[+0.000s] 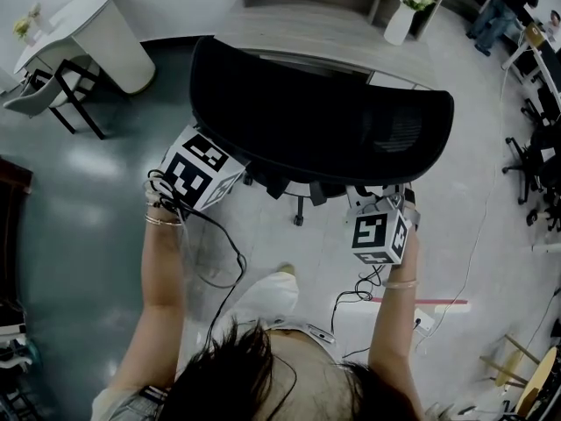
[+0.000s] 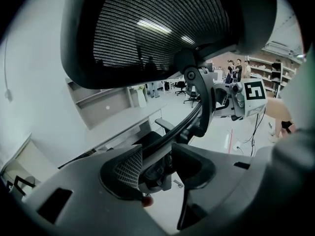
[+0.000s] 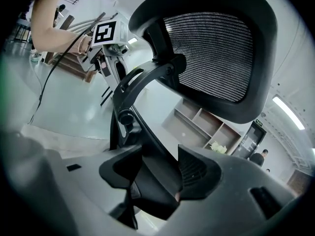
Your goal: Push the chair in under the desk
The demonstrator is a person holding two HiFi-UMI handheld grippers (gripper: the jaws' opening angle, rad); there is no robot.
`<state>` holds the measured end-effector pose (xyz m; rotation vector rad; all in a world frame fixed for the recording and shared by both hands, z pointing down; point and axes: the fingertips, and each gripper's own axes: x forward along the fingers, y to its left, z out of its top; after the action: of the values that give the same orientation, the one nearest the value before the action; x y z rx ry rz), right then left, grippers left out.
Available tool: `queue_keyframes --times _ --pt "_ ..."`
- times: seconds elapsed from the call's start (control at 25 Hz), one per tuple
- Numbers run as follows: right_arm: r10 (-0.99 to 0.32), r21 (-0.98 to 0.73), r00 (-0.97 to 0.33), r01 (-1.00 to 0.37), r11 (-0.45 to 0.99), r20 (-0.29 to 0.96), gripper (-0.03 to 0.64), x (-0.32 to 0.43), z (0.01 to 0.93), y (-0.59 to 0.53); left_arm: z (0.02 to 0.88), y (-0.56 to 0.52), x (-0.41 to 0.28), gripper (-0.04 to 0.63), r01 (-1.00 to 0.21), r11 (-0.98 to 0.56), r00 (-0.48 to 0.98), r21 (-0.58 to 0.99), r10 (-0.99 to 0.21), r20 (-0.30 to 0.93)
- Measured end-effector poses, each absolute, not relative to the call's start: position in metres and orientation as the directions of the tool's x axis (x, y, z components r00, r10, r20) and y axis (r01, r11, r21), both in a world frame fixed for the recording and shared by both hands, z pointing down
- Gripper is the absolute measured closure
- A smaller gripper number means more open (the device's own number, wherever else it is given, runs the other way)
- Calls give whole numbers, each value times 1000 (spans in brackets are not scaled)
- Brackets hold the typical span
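Note:
A black mesh-backed office chair stands in front of me, its back toward me. The grey desk lies just beyond it. My left gripper's marker cube sits at the backrest's lower left, the right gripper's cube at its lower right; the backrest hides both pairs of jaws there. In the left gripper view, my left gripper is shut on the chair's black back frame below the mesh. In the right gripper view, my right gripper is shut on the frame under the backrest.
A white round table with a dark chair stands at the upper left. A white vase of flowers sits past the desk. Cables trail over the floor by my legs. More office chairs crowd the right edge. People stand far off.

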<state>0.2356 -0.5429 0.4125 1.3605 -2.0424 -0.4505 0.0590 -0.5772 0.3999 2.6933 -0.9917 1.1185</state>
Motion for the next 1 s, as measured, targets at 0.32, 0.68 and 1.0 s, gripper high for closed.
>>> queue_keyframes --times 0.32,0.68,1.0 --pt "-912 592 -262 -697 404 315 385 234 411 -546 399 -581 57 413 -595 -780 526 -194 -560 640" --pt "-916 594 -258 -700 397 309 385 233 413 -547 399 -586 56 422 -606 -771 532 -195 -576 621" --pt "-916 592 -256 -702 396 309 385 232 413 -547 399 -587 55 423 -608 -767 529 -204 -583 616"
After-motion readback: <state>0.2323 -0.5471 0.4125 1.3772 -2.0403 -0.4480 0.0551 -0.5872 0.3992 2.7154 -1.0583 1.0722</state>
